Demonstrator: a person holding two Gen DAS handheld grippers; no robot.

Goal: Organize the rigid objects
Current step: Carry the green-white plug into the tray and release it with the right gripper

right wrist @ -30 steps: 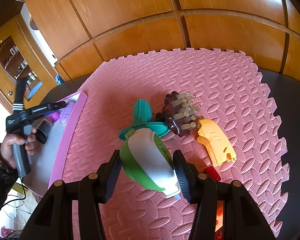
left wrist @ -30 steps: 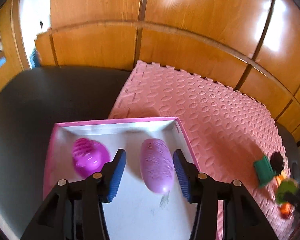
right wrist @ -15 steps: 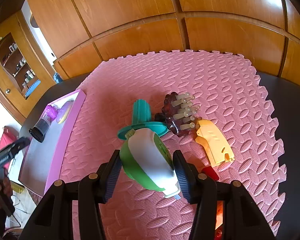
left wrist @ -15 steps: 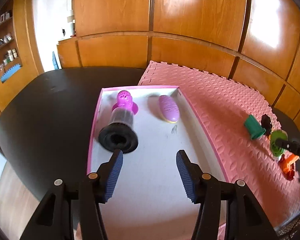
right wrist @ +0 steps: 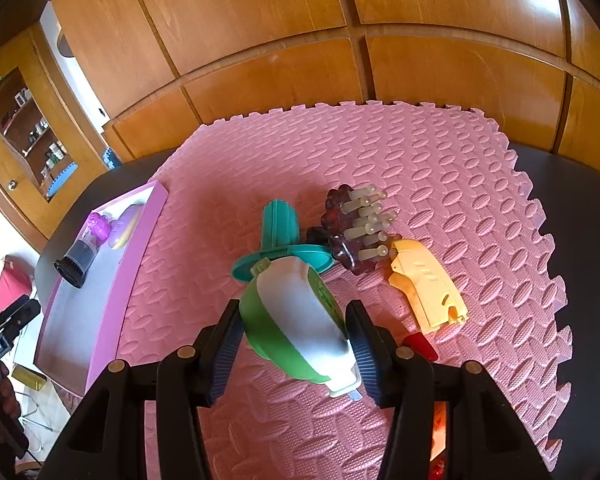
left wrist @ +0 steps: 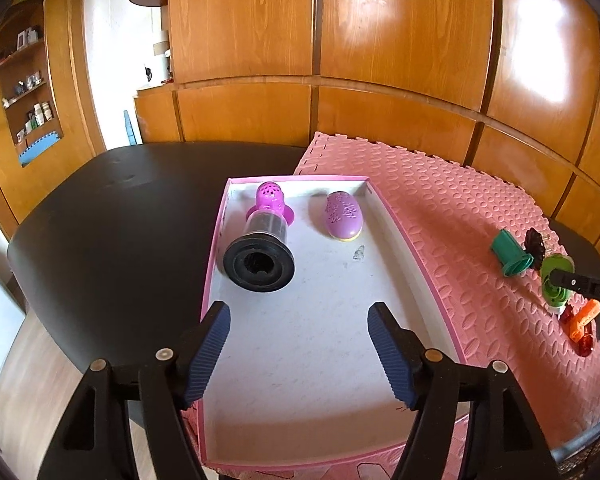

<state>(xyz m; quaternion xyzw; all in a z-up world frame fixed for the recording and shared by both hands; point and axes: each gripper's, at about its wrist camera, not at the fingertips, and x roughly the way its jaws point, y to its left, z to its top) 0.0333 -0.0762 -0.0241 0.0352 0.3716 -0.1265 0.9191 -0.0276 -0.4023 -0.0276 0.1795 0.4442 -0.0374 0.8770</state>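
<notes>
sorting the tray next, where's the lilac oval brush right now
In the left wrist view the lilac oval brush lies at the far end of the pink-rimmed tray, to the right of the purple-capped canister and apart from it.

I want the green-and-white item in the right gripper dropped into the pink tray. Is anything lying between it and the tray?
Nothing visible: bare pink mat separates the green-and-white item from the tray; its near floor is bare.

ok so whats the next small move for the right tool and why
Probably lift the green and white object off the pink mat and carry it toward the pink tray. The right tool is shut on it, the tray has bare floor in front of the two items there, and the left tool, jaws just opened, holds nothing.
</notes>
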